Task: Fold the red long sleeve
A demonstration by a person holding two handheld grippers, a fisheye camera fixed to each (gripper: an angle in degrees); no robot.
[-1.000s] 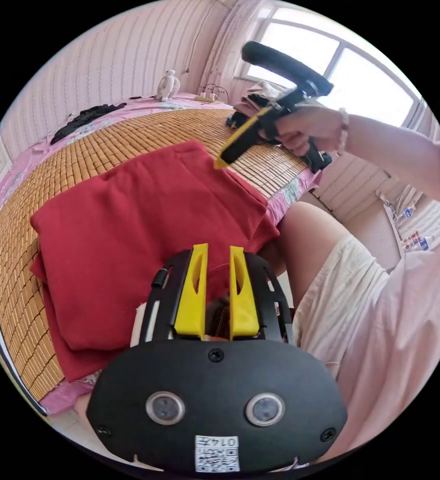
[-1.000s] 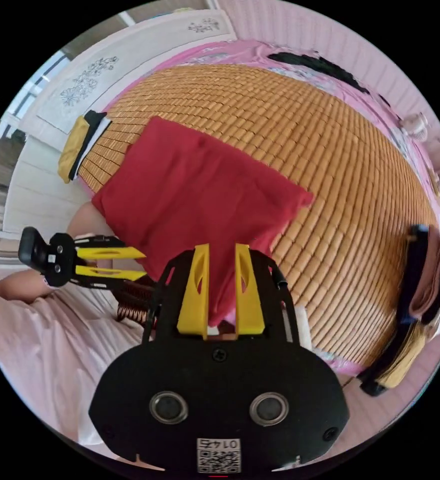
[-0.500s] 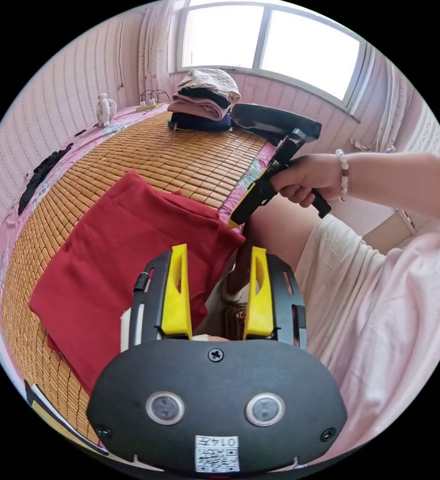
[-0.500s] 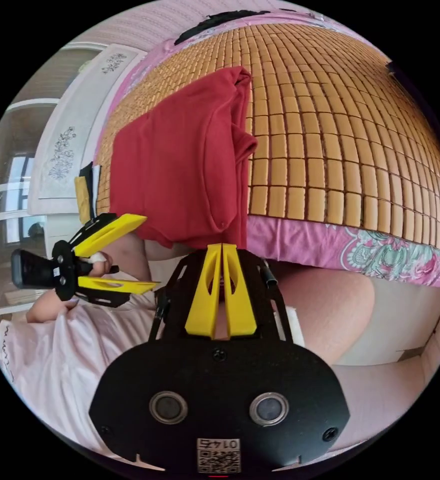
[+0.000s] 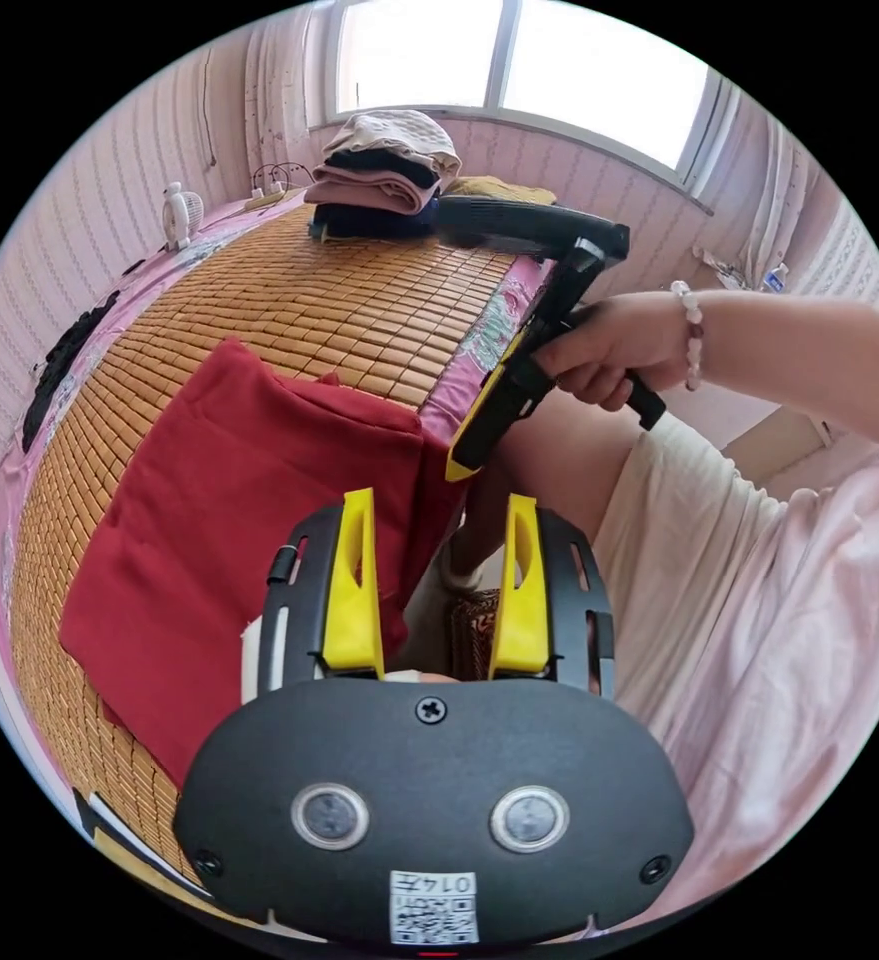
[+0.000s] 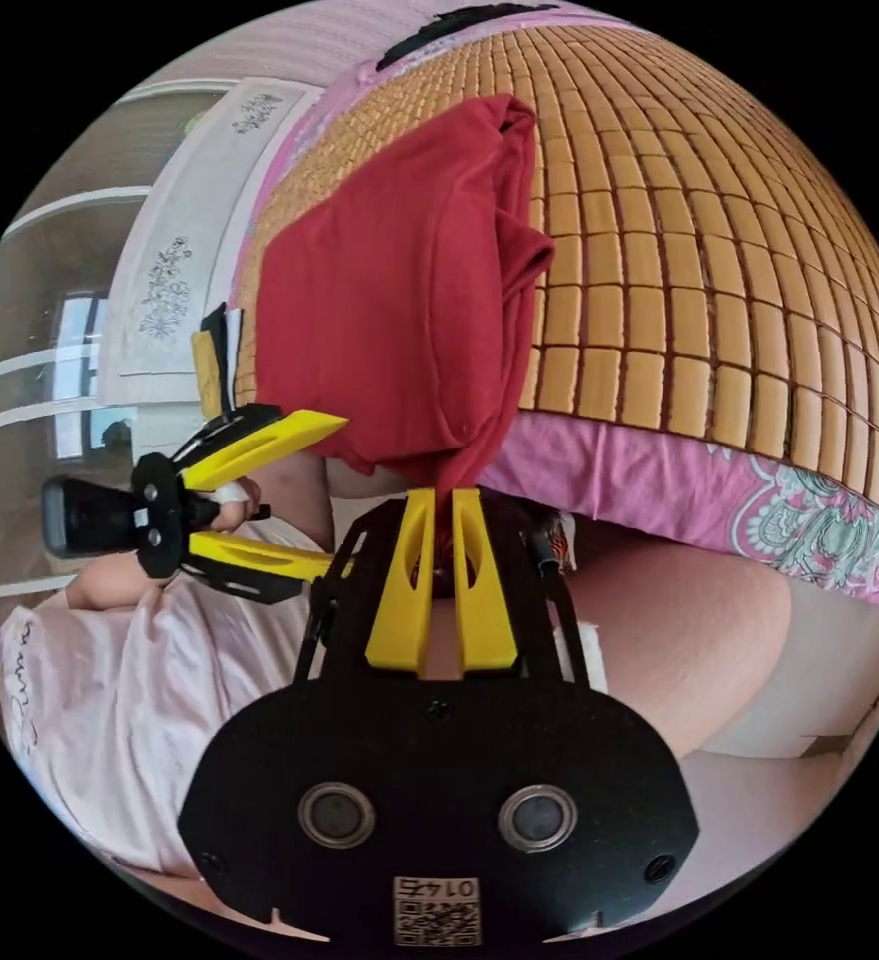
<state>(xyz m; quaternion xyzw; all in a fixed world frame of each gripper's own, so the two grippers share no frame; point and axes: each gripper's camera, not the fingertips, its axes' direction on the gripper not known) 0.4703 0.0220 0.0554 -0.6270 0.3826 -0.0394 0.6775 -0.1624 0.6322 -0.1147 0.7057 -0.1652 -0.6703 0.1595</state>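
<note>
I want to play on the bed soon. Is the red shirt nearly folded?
Nearly. The red shirt already lies as a folded rectangle on the bamboo mat. The right gripper pinches its hanging corner at the bed edge; the left gripper is open, off it. Tidying that corner remains.

1. Solid deep red long sleeve (image 5: 229, 500), no print.
2. Bamboo mat (image 5: 359, 300) of golden-tan tiles in a regular grid.
3. Pink bedsheet (image 6: 679, 495) with teal and rose floral print.
4. Yellow jaws on black frames: left gripper (image 5: 437, 580), right gripper (image 6: 441, 580).
5. Pale pink wall (image 5: 109, 180) with fine vertical stripes.
6. Stack of folded clothes (image 5: 384, 175) in cream, dusty pink, black and navy.
7. Light pink shirt (image 5: 809, 620) and cream shorts (image 5: 689, 530) on the person.
8. Bracelet (image 5: 694, 330) of pale beads.
</note>
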